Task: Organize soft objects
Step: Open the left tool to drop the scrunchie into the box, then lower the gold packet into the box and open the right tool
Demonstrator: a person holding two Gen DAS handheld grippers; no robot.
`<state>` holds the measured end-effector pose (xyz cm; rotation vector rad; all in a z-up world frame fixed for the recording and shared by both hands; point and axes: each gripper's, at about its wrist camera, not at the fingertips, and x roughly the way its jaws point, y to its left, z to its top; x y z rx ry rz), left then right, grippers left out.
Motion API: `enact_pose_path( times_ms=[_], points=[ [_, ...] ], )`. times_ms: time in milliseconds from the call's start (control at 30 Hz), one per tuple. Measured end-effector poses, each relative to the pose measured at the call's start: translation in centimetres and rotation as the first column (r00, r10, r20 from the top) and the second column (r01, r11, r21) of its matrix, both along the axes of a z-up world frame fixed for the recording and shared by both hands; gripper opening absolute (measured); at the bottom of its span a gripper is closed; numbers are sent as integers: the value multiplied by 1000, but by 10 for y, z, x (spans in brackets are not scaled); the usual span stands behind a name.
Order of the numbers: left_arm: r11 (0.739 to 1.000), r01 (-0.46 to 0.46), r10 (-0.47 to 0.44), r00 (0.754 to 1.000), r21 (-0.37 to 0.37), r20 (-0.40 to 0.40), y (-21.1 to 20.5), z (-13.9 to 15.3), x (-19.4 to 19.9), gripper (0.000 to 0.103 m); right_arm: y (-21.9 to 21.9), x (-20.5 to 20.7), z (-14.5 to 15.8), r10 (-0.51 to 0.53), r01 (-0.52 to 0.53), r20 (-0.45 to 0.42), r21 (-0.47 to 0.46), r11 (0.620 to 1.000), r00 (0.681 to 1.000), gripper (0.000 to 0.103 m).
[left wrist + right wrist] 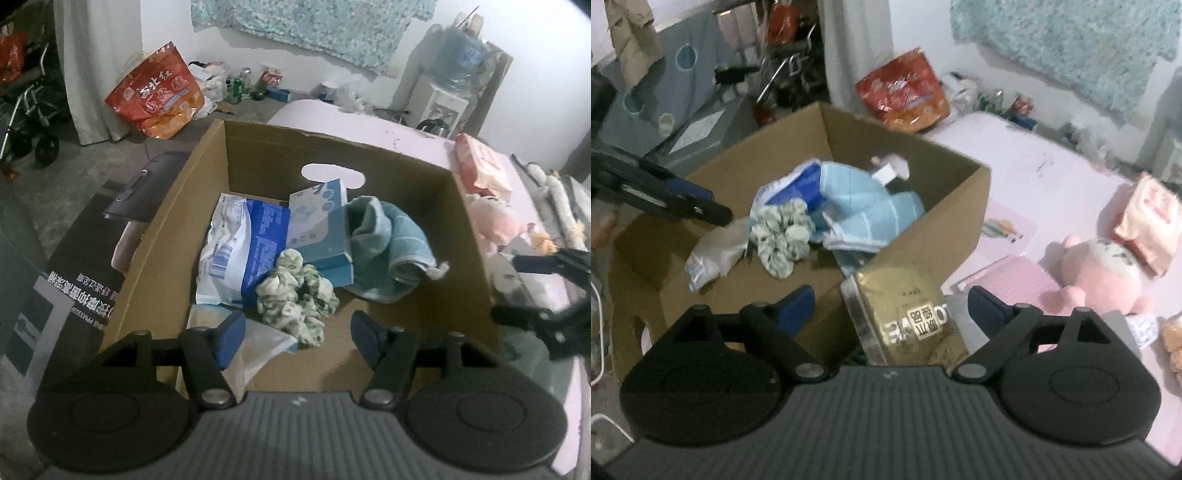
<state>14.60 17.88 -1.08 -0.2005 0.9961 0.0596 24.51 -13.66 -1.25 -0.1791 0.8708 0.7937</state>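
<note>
Left gripper [297, 338]: the jaws stand apart with nothing between the pads. It hangs over the near wall of the cardboard box [159, 236], pointing steeply down into it. Just beyond the fingertips a green-and-white scrunchie [297, 299] lies on the box floor, clear of both pads.

Right gripper [892, 308]: the jaws stand wide apart. A gold packet [908, 317] lies between the two fingers, outside the box and against its near corner. No pad presses on the packet, so it counts as not gripped.

Box contents, working outward: a blue towel [384, 243], a light-blue tissue box [319, 225], a blue-and-white plastic pack [240, 247] and a clear wrapper at the near left corner. The box stands at the edge of a pink surface [1052, 173].

Items still outside the box: a pink plush toy [1104, 277] and a pink-and-white pack [1152, 221], both on the pink surface to the right of the right gripper.

Step in hand, as judged: the scrunchie appears deposited, and the right gripper is positioned to collect the next item.

Next move, as judged:
- Centre the right fingers on the gold packet and close across its narrow width; the foil looks slippery, so the grip needs to sit well onto the body.
- Lift clear of the box wall before moving inward.
- Keep the left gripper away from the drop zone.
</note>
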Motion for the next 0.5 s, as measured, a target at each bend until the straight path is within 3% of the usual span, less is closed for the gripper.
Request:
enact_pose_path(
  times_ms=[100,267,400,500],
  points=[
    [1000,3,-3,1000,-4,28,1,9,-13,65,-9,10,-6,0,5,-86,61,998,996,88],
    [1000,-8,9,998,-16,66,7,18,-26,65,-24,12,-7,-31,47,-132,118,992,991,65],
    [999,-30,33,996,-31,85,13,20,-30,65,-26,4,-1,-51,60,-93,91,994,994,63],
    [998,-50,54,994,-41,98,20,21,-34,65,-23,-10,15,-61,62,-17,72,995,998,62]
  ],
)
